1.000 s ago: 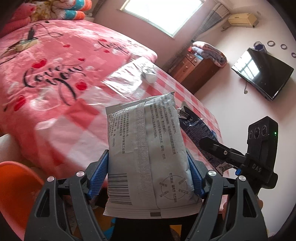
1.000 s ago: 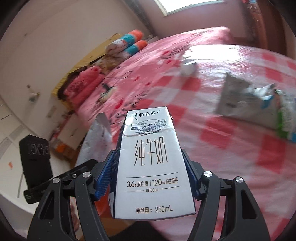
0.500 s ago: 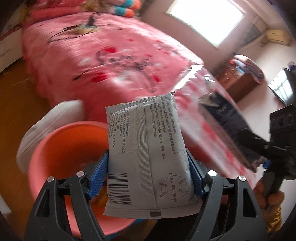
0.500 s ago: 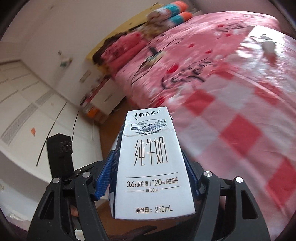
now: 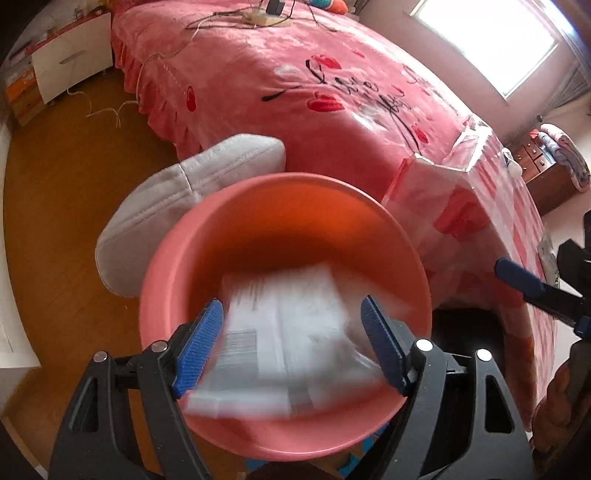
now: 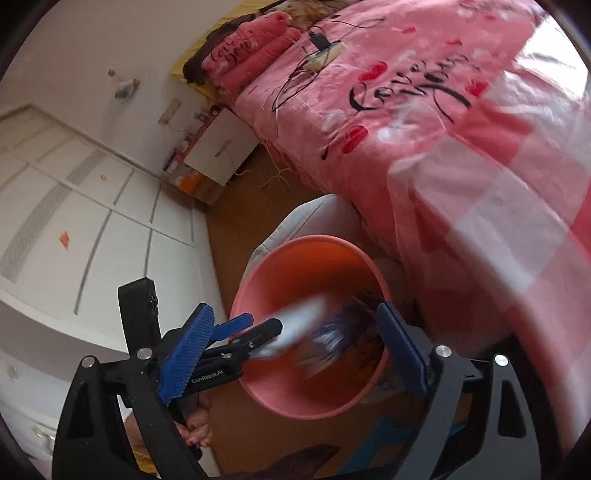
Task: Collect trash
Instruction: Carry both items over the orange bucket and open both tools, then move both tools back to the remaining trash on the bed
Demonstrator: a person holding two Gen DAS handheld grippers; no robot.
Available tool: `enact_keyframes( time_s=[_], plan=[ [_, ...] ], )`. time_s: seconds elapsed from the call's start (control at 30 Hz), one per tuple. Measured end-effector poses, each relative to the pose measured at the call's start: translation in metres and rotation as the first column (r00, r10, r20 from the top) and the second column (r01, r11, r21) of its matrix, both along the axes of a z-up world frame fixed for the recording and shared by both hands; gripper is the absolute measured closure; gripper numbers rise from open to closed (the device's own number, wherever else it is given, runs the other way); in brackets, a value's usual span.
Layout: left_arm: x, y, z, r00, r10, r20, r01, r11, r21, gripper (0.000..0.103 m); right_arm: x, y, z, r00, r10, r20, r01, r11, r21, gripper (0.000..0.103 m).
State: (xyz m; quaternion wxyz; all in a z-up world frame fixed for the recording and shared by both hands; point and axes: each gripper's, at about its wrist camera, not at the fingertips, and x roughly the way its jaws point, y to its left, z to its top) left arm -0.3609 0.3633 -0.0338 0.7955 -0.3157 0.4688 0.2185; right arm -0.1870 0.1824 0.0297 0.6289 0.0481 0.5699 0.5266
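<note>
A salmon-pink round bin (image 5: pixel 258 206) stands on the wooden floor beside the bed; it also shows in the right wrist view (image 6: pixel 280 280). My left gripper (image 5: pixel 291 343) is open above it, and the grey foil packet (image 5: pixel 284 328) falls blurred into the bin. My right gripper (image 6: pixel 295 350) is open over the same bin, and the milk carton (image 6: pixel 328 332) drops blurred inside next to the packet (image 6: pixel 299 321). The left gripper's fingers (image 6: pixel 236 325) reach in from the left in the right wrist view.
A white cushioned stool (image 5: pixel 177 199) sits behind the bin. A pink bed (image 5: pixel 332 85) with a power strip (image 5: pixel 258 18) lies beyond. The checked tablecloth's corner (image 5: pixel 461 192) hangs at right. A white nightstand (image 5: pixel 70 59) and wardrobe doors (image 6: pixel 92 229) stand at left.
Both grippers swung down over the bin and opened. The grey packet left the left gripper and the milk carton left the right one; both are falling into the bin.
</note>
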Motion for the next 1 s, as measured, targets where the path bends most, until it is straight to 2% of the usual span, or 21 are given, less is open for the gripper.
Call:
enact_keyframes(
  time_s=[0.1,0.2,0.53,0.67,1.0],
  plan=[
    [0.004,-0.001,0.009,1.0,-0.018,0.004,0.017,0.998,0.057,0.025,0.012,-0.017,-0.002,0.998,-0.056,0.024,0.057,0.998,-0.012,0.014],
    [0.014,-0.004,0.018,0.999,-0.035,0.021,0.033,0.996,0.082,0.024,0.023,-0.037,0.002,0.991,-0.115,0.067,0.116,0.993,-0.005,0.014],
    [0.047,-0.028,0.039,0.992,-0.093,0.082,0.088,0.995,0.055,0.021,0.035,-0.089,0.017,0.947,-0.228,0.225,0.221,0.974,0.055,0.012],
    [0.062,-0.043,0.048,0.986,-0.128,0.107,0.123,0.991,0.052,0.02,0.037,-0.106,0.025,0.917,-0.269,0.295,0.254,0.963,0.091,0.009],
    [0.107,-0.085,0.068,0.962,-0.238,0.136,0.23,0.97,0.074,0.02,0.053,-0.147,0.028,0.884,-0.362,0.297,0.332,0.932,0.15,0.009]
  ],
)
